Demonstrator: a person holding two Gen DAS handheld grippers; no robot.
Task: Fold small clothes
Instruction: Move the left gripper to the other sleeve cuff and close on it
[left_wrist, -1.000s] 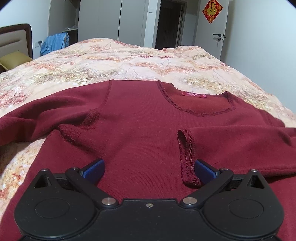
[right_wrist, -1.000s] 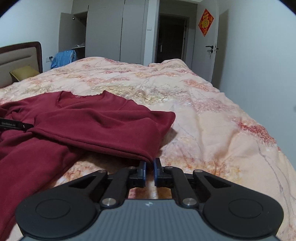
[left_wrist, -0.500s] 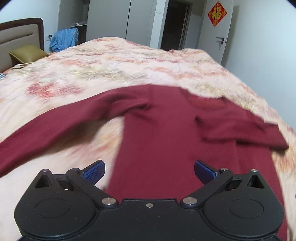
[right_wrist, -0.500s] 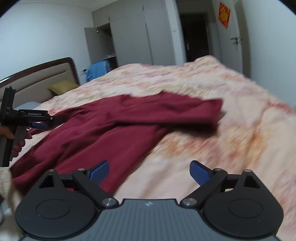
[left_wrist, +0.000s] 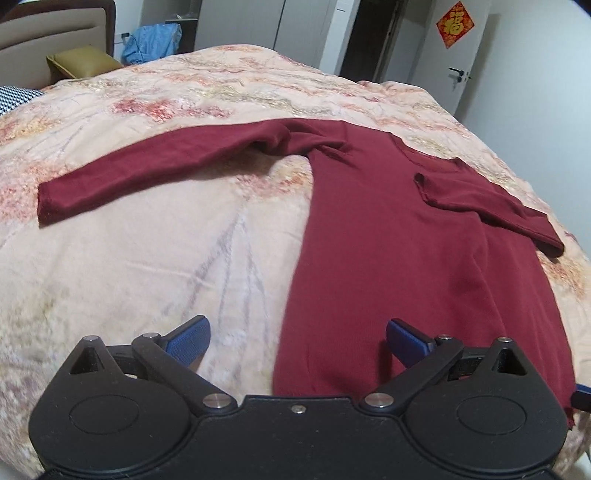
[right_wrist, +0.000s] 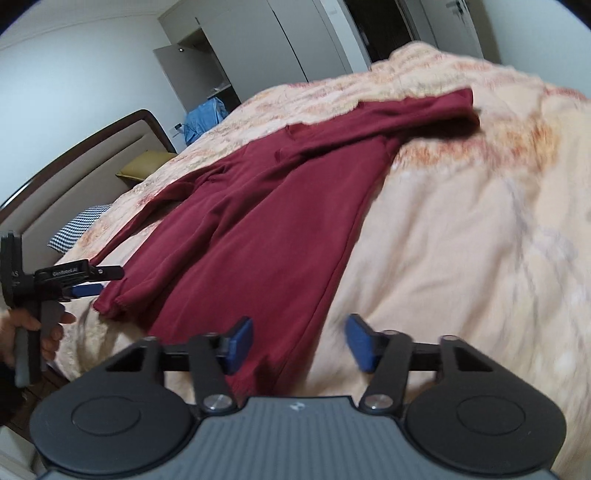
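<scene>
Dark red long-sleeved knit top (left_wrist: 388, 236) flat on floral peach quilt (left_wrist: 147, 258), one sleeve folded across chest. Left gripper (left_wrist: 295, 339) spread, empty. Right gripper (right_wrist: 299, 341) closing, empty, near hem for next fold.

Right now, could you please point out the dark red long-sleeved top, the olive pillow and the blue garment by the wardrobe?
dark red long-sleeved top (left_wrist: 388, 236): left wrist view, middle of its body.
olive pillow (left_wrist: 83, 61): left wrist view, its top face.
blue garment (left_wrist: 151, 42): left wrist view, middle of the heap.
</scene>
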